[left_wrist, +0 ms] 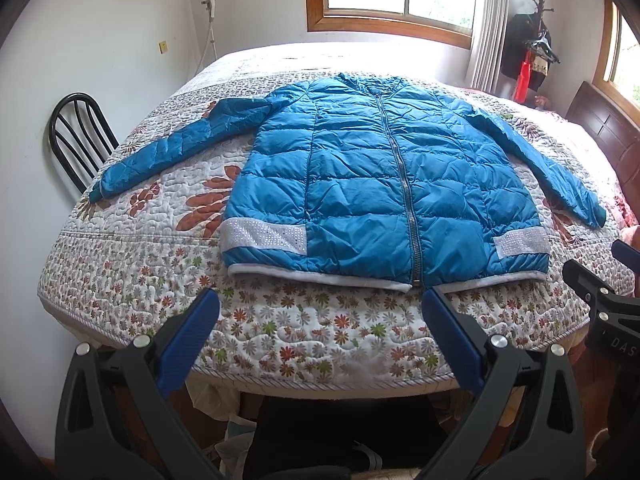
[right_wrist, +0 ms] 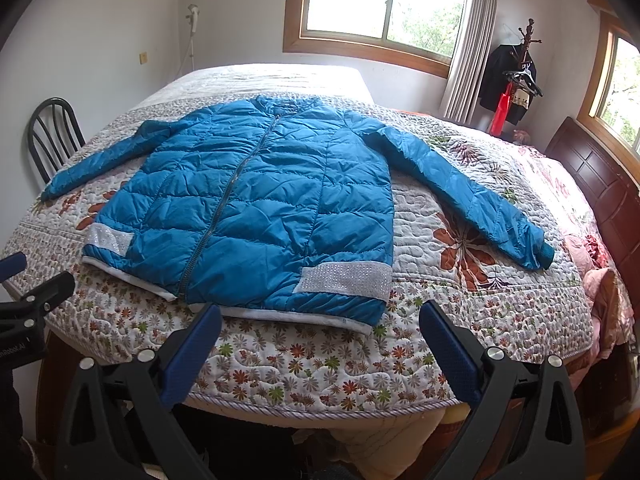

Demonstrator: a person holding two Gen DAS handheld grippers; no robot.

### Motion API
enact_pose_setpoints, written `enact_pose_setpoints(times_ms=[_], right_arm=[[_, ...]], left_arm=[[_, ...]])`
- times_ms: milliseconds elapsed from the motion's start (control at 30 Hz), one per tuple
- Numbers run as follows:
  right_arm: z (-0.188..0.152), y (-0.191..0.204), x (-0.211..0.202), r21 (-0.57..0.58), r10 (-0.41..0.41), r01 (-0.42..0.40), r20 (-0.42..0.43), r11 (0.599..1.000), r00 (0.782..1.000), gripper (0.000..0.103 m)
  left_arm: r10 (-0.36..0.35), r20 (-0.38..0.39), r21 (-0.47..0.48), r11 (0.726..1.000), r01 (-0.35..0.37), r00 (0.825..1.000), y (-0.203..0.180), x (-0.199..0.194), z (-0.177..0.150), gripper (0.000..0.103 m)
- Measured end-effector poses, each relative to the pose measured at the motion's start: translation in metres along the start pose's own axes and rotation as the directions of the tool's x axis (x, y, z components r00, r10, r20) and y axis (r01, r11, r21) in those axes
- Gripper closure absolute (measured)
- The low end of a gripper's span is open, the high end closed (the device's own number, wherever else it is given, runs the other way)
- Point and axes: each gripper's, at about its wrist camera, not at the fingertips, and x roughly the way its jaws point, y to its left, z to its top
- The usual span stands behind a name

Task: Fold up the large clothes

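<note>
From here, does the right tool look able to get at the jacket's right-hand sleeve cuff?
Probably yes. The right tool is open and holds nothing, and the sleeve cuff lies flat on the quilt with nothing on it or between them; it sits farther in than the hem.

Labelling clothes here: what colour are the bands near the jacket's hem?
Sparkly silver-white bands on the blue jacket; clearest in the right wrist view.

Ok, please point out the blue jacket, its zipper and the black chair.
blue jacket [left_wrist: 352, 184]: left wrist view, on the quilted front panel.
zipper [left_wrist: 404, 184]: left wrist view, on the middle of its length.
black chair [right_wrist: 52, 136]: right wrist view, on the backrest bars.
</note>
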Motion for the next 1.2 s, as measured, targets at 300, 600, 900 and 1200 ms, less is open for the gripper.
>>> enact_pose_setpoints(times_ms=[300,600,900,1200], right_arm=[[0.000,-0.001,-0.001,0.000,-0.002,0.002,0.005,1.000,1.000,0.004],[0.000,0.002,-0.004,-0.005,-0.003,0.003,0.014,1.000,1.000,0.004],[0.002,0.004,-0.012,-0.016,0.029,-0.028,0.025,0.999,0.999,0.004],[0.011,-0.023,-0.014,0.037,-0.001,0.001,0.008,0.999,1.000,0.004]], left_arm=[[0.001,0.004,0.000,1.000,-0.001,1.000,0.000,0.000,0.000,0.003],[0.000,0.015,0.002,1.000,0.000,1.000,0.001,-0.005,0.000,0.003],[-0.053,0.035,-0.004,0.999,0.053,0.998,0.005,-0.011,-0.001,0.003],[-0.067,0.093,-0.015,0.998,0.069,0.993,0.016,-0.017,0.005,0.003]])
